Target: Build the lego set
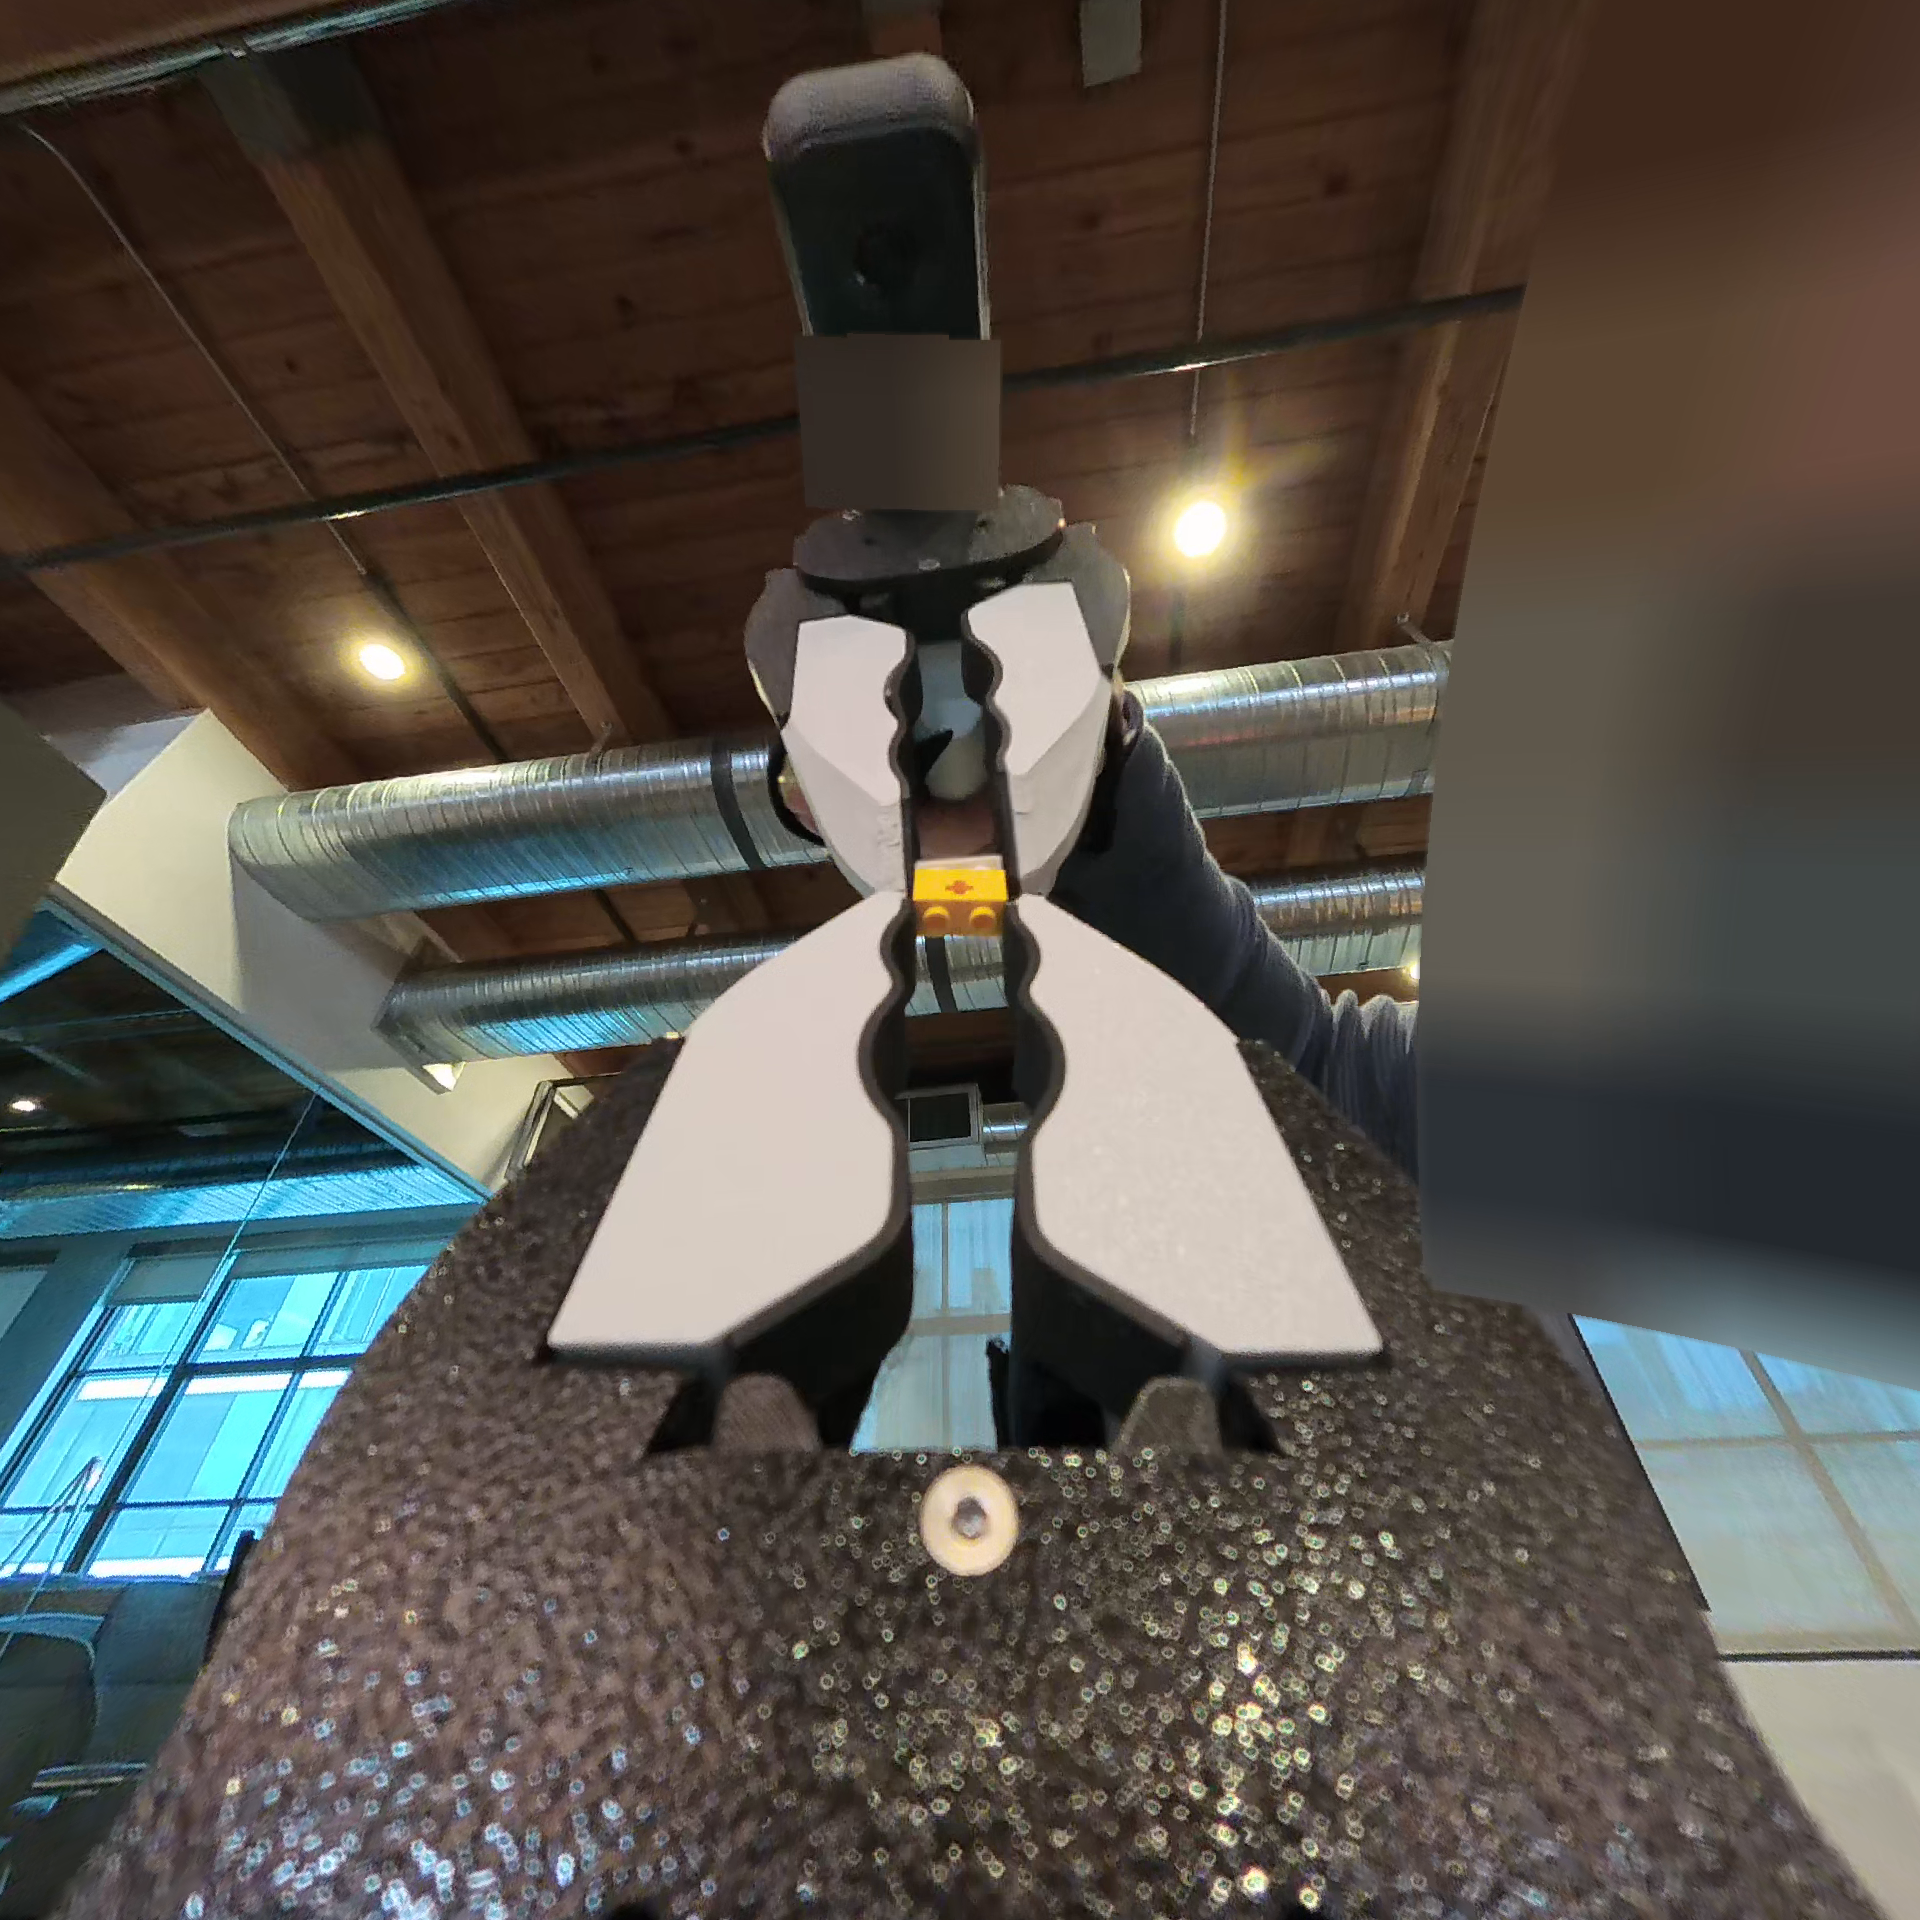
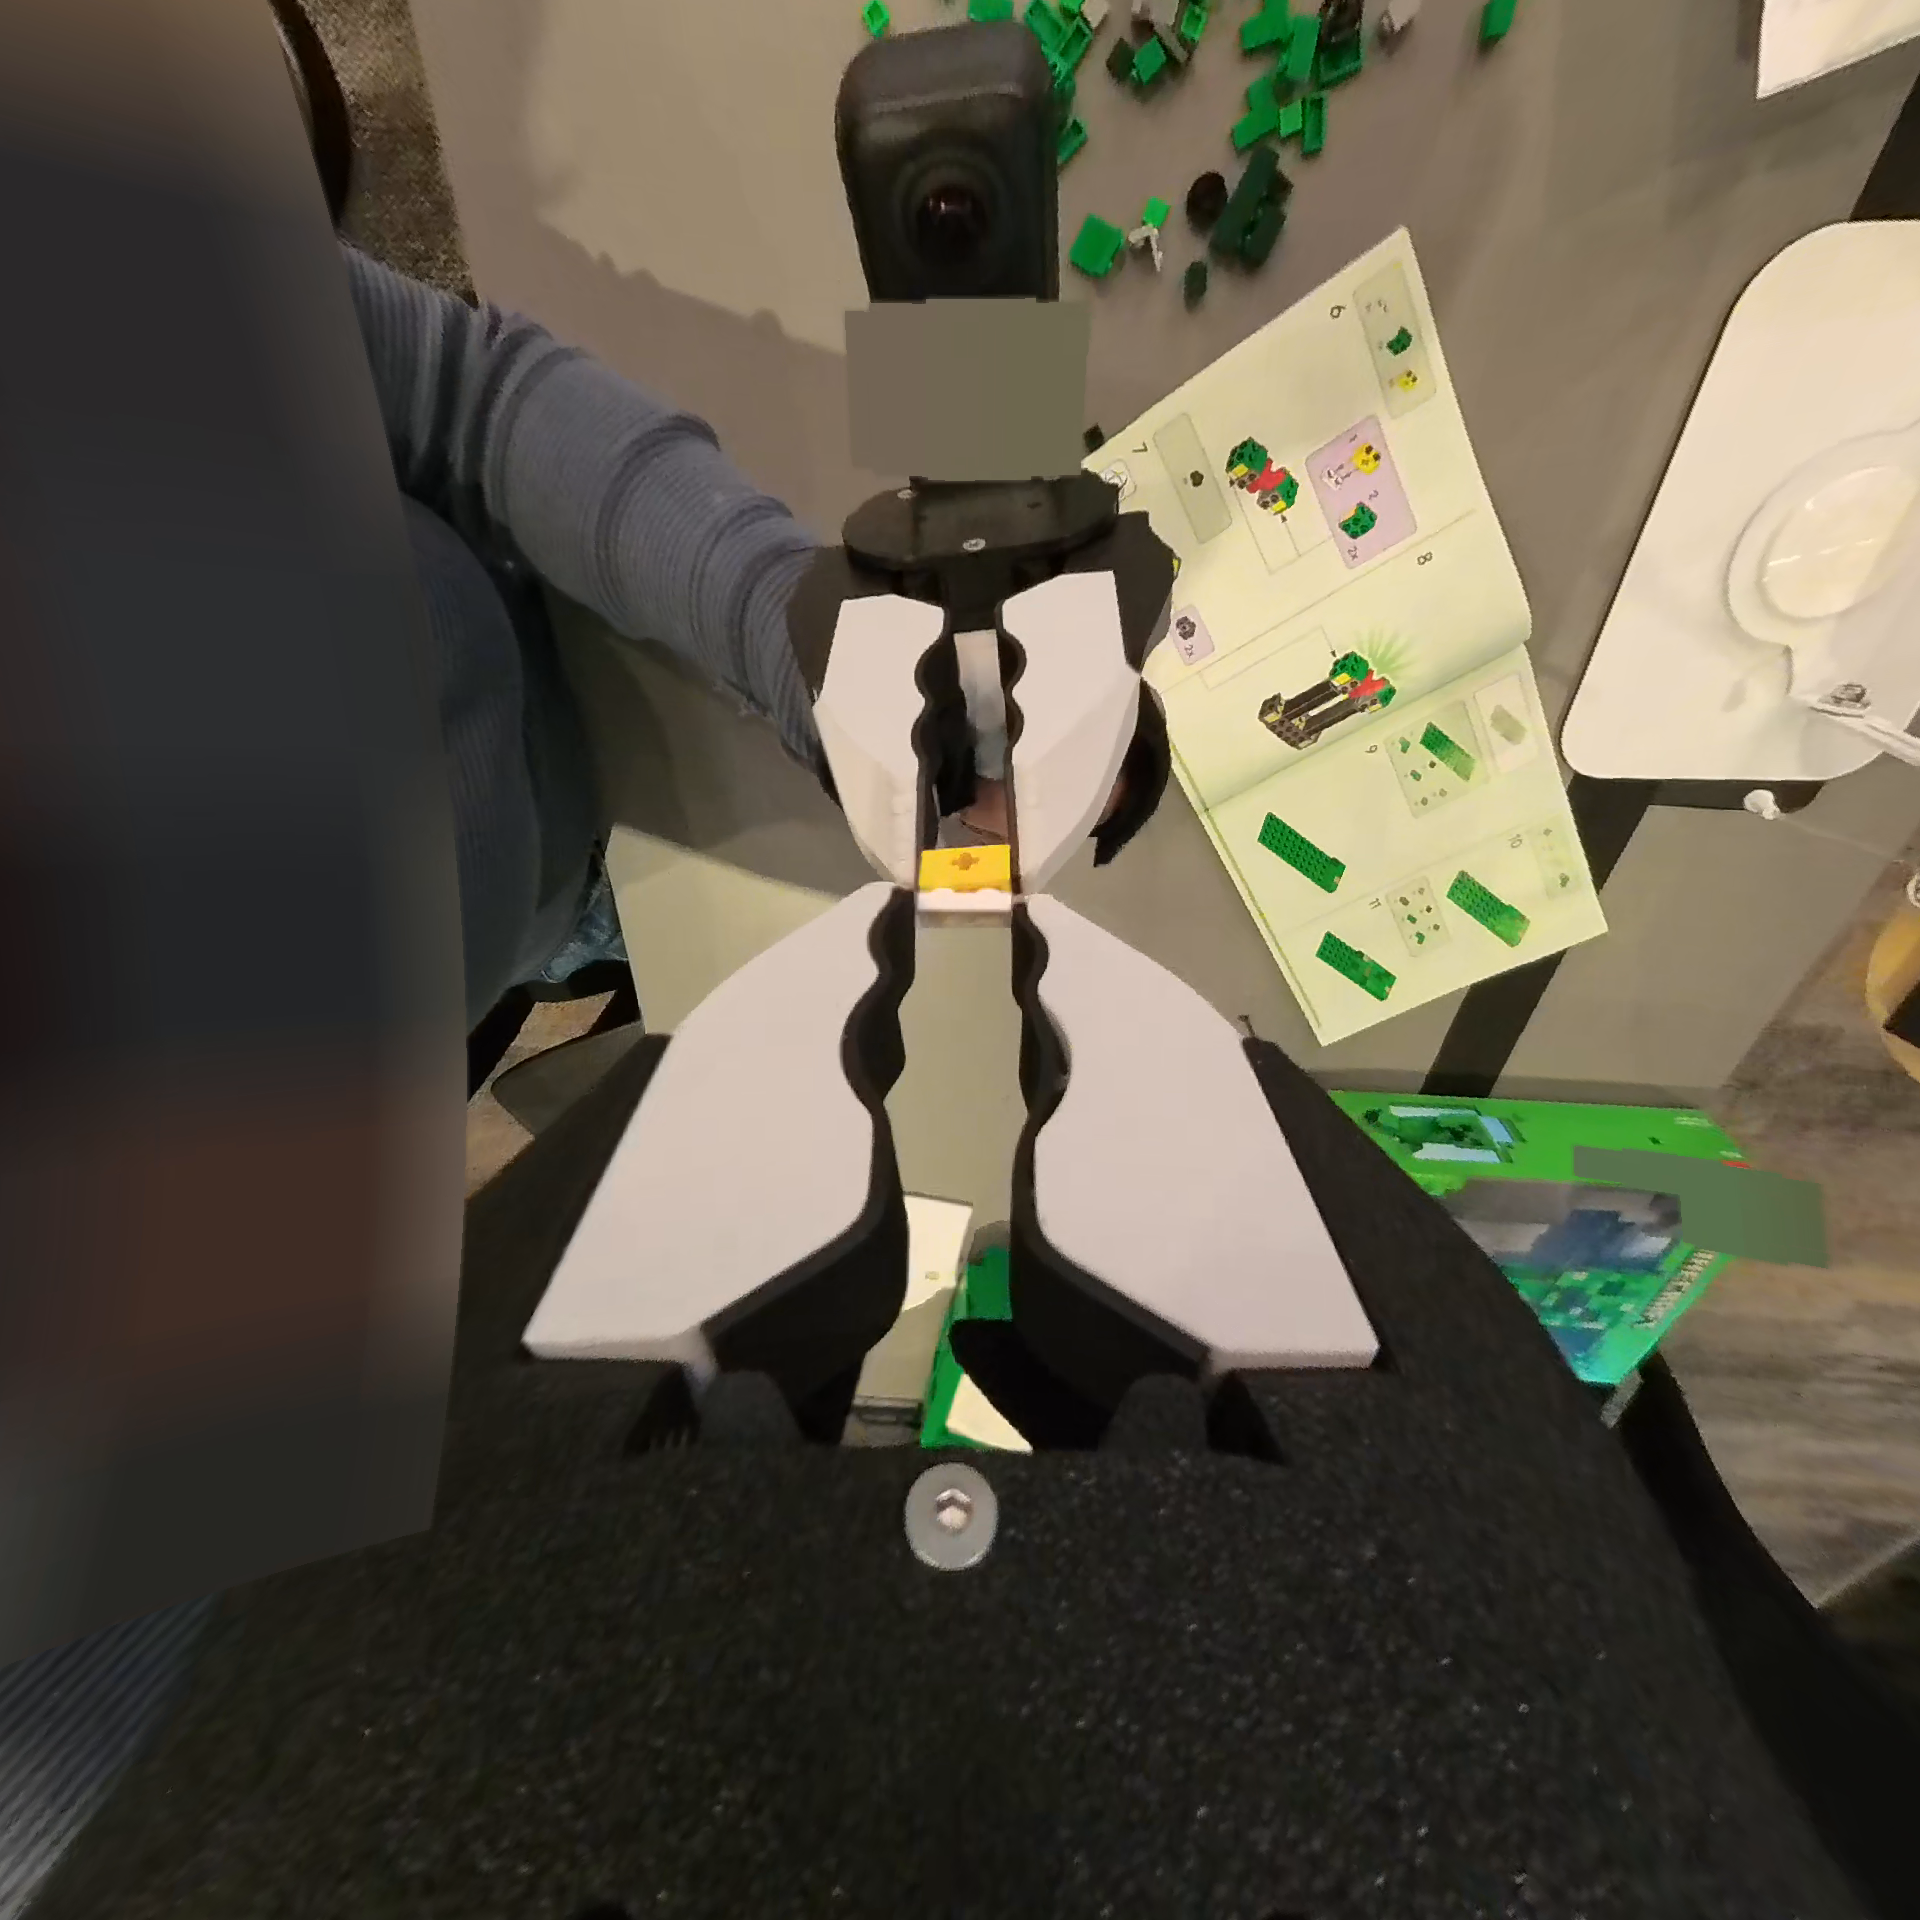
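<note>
The left gripper [image 1: 958, 920] points up toward the ceiling, its two white fingers narrowed onto one small yellow brick [image 1: 960, 899] at the tips, in the centre of the left wrist view. The right gripper [image 1: 956, 862] meets it tip to tip from above, and a thin white plate [image 1: 958, 862] sits between its fingertips, pressed against the yellow brick. Which piece each gripper truly clamps is hard to tell apart, since the two pieces touch.

In the right wrist view the pairing is mirrored: the right gripper [image 2: 964, 909] in the foreground closes narrowly on the white plate [image 2: 964, 902], while the left gripper [image 2: 966, 862] beyond it holds the yellow brick [image 2: 964, 864]. A blue sleeve [image 2: 582, 488] runs in from the left of that frame to the far gripper.

Behind them, on the grey table [image 2: 644, 166], one open instruction booklet [image 2: 1361, 644] lies right of centre. Loose green bricks [image 2: 1257, 125] are scattered along the top edge, too many and too small to count. One white tray [image 2: 1766, 499] sits at the right edge, and one green box [image 2: 1538, 1216] lies at lower right.

In the left wrist view, two silver ducts [image 1: 499, 831] cross under the wooden ceiling [image 1: 520, 312], with two lit lamps [image 1: 1200, 527] plainly showing.
</note>
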